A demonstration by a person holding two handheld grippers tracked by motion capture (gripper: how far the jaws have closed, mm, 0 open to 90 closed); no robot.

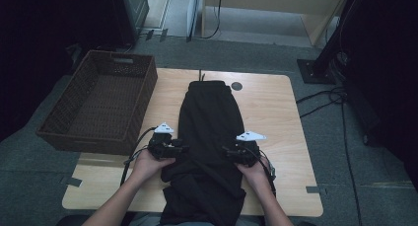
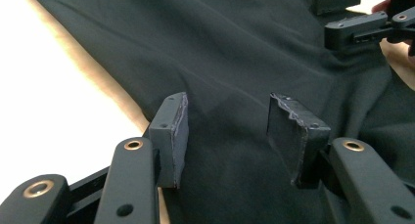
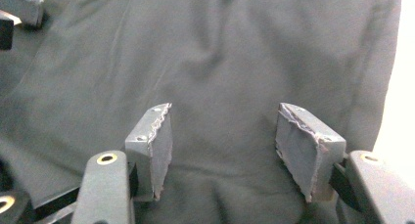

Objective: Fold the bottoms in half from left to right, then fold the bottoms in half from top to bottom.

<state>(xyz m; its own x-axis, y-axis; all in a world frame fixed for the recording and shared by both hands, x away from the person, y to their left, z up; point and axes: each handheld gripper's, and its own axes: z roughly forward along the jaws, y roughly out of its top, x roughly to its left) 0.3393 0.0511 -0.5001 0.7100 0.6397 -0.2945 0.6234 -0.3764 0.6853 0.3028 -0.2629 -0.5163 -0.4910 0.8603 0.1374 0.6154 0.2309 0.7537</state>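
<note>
Item one: black garment [image 1: 209, 132], laid lengthwise down the middle of the wooden table [image 1: 276, 117], one end near the far edge, the other bunched and hanging over the near edge toward me. In the left gripper view the cloth [image 2: 235, 53] spreads under the jaws; in the right gripper view it [image 3: 220, 53] does the same.

Item two: my left gripper [image 1: 178, 149], at the garment's left edge, jaws pointing inward. Its jaws stand apart over the cloth with nothing pinched; the pads [image 2: 177, 136] are clear of the fabric.

Item three: my right gripper [image 1: 230, 152], at the garment's right edge, facing the left one. Jaws likewise apart, pads [image 3: 159, 148] bare, cloth beneath but not gripped.

Item four: brown woven basket [image 1: 59, 122], on the table's left side, overhanging its edge, well apart from the garment.
</note>
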